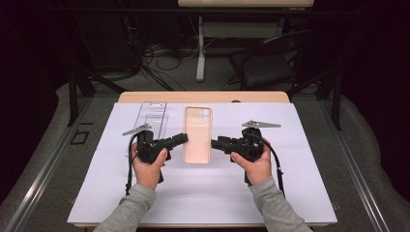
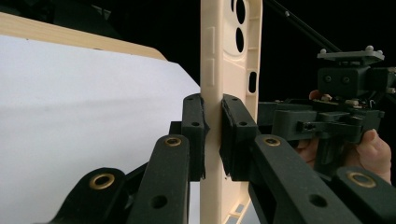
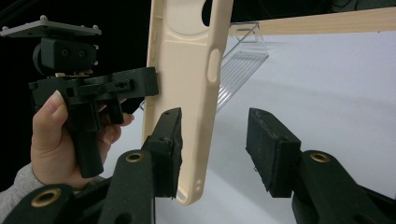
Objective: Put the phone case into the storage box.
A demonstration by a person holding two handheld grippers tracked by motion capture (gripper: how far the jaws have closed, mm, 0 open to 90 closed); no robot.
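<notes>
A beige phone case (image 1: 197,134) lies face-up between the two grippers over the white sheet, its camera cut-out toward the far edge. My left gripper (image 1: 183,138) comes in from the left. In the left gripper view its jaws (image 2: 214,135) are shut on the long edge of the case (image 2: 231,56). My right gripper (image 1: 215,143) reaches in from the right. In the right gripper view it (image 3: 220,149) straddles the other long edge of the case (image 3: 187,70): one pad stands close behind the case wall, the other well apart from it.
A clear plastic package (image 1: 152,116) lies at the back left of the white sheet (image 1: 217,193), just behind the left gripper. The wooden table edge (image 1: 203,96) runs along the far side. A chair and cables stand on the floor beyond.
</notes>
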